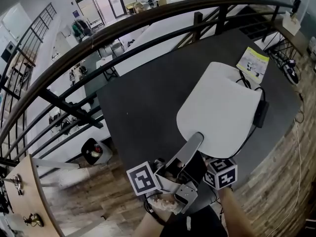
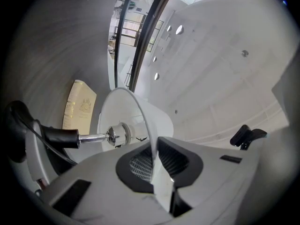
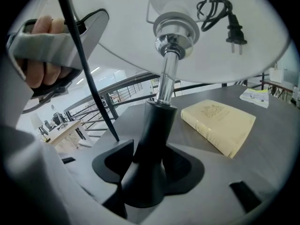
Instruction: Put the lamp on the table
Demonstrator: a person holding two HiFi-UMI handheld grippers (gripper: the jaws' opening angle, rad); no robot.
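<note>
**Lamp held over the table, not yet down.** A white-shaded lamp [image 1: 219, 107] hangs over the right half of a dark grey table [image 1: 143, 98], carried between two hand-held tools. As far as can be judged, it has not been set down.

- **Left gripper:** The left gripper [image 2: 154, 165] pinches the thin rim of the shade [image 2: 140, 111], its jaws nearly together on that edge.
- **Right gripper:** The right gripper [image 3: 147, 172] is clamped wide around the black stem [image 3: 152, 135], where it flares toward a foot that is out of sight.
- **Surroundings:** A cream hardback book [image 3: 220, 123] lies on the table beyond the stem. A leaflet [image 1: 253, 61] sits at the far right corner, and the plug [image 3: 233, 32] is bundled up inside the shade.

To land it well, the right tool should probably bear the weight and lower the foot flat onto bare tabletop nearer than the book. The left tool should only steady the shade, without creasing it. Both should let go only once the foot sits level, well in from the edge.
</note>
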